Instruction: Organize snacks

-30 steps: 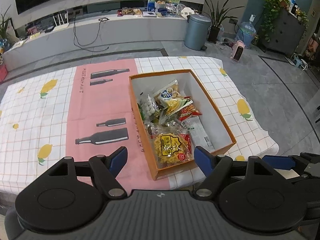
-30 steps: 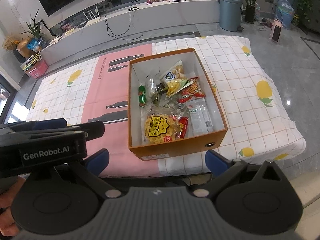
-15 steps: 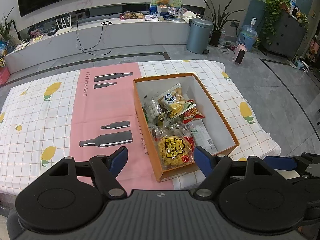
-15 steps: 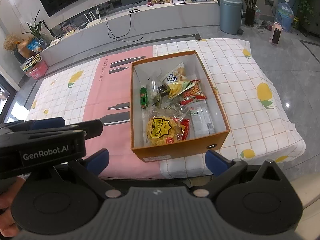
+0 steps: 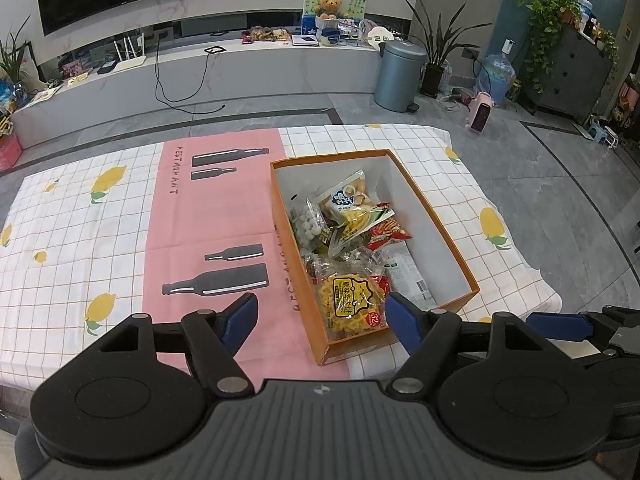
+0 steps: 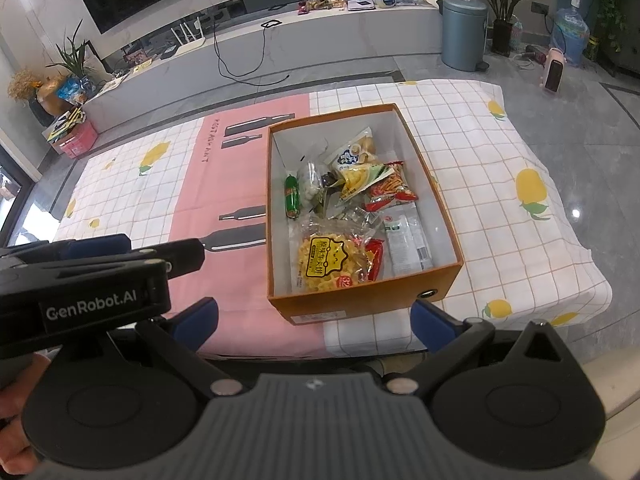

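Hovering before orange box (image 6: 362, 302), both grippers wide, empty.
Yellow snack bag (image 6: 330, 263): light, crinkly, fragile; pinch sealed edge.

- The left wrist view looks forward and down from above the near edge of the table (image 5: 80, 240). The orange box (image 5: 436, 224) of snacks sits right of centre, close to the lens.
- The right wrist view looks the same way from further right, with the box (image 6: 360, 300) nearly centred.
- Both views share the box, the checked tablecloth (image 6: 500, 168), the grey bin (image 5: 400, 76) and the long TV bench (image 6: 320, 28) behind.
- The left gripper (image 6: 100, 272) shows at the left edge of the right view.
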